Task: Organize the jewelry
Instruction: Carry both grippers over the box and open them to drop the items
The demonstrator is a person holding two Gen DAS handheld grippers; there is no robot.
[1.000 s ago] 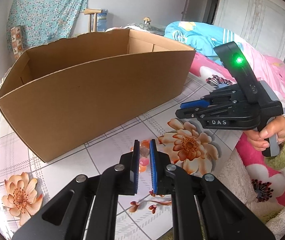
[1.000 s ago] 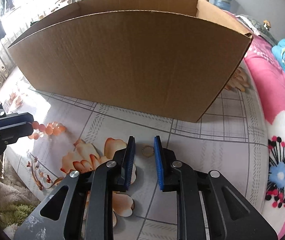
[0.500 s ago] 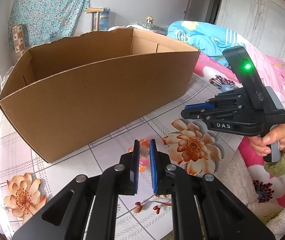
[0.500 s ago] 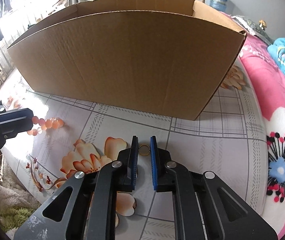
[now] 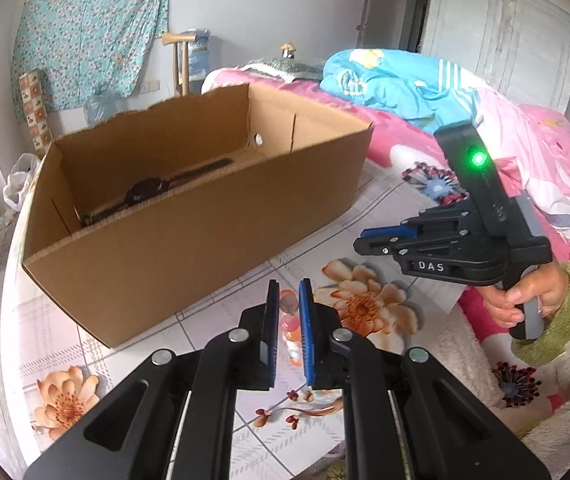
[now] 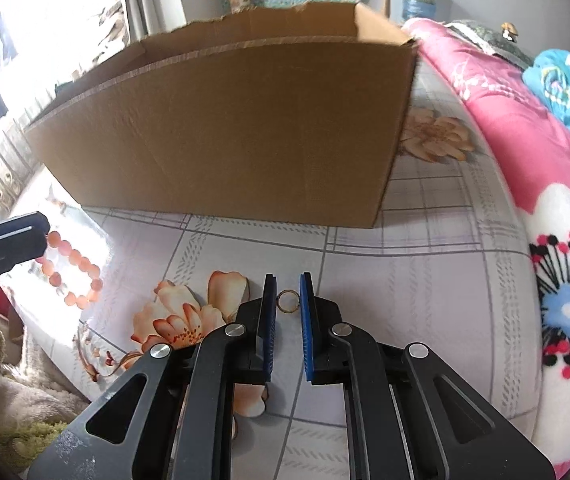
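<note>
My left gripper (image 5: 288, 292) is shut on an orange-pink bead bracelet (image 5: 290, 326) and holds it above the table; in the right wrist view the bracelet (image 6: 73, 276) hangs from the left gripper (image 6: 25, 236). My right gripper (image 6: 288, 290) is shut on a small gold ring (image 6: 288, 302), lifted off the table; in the left wrist view it (image 5: 369, 238) is at the right. An open cardboard box (image 5: 189, 216) stands just beyond both grippers, with a dark watch (image 5: 145, 192) lying inside.
The table (image 6: 425, 280) has a white tiled cloth with orange flowers. A pink flowered blanket (image 6: 525, 160) and a blue quilt (image 5: 397, 84) lie on the bed at the right. White fleece (image 5: 485, 400) lies at the table's near edge.
Both grippers have risen, the left with the bracelet now hanging free, the right closed further on the ring and lifted. The box interior has come into the left wrist view.
</note>
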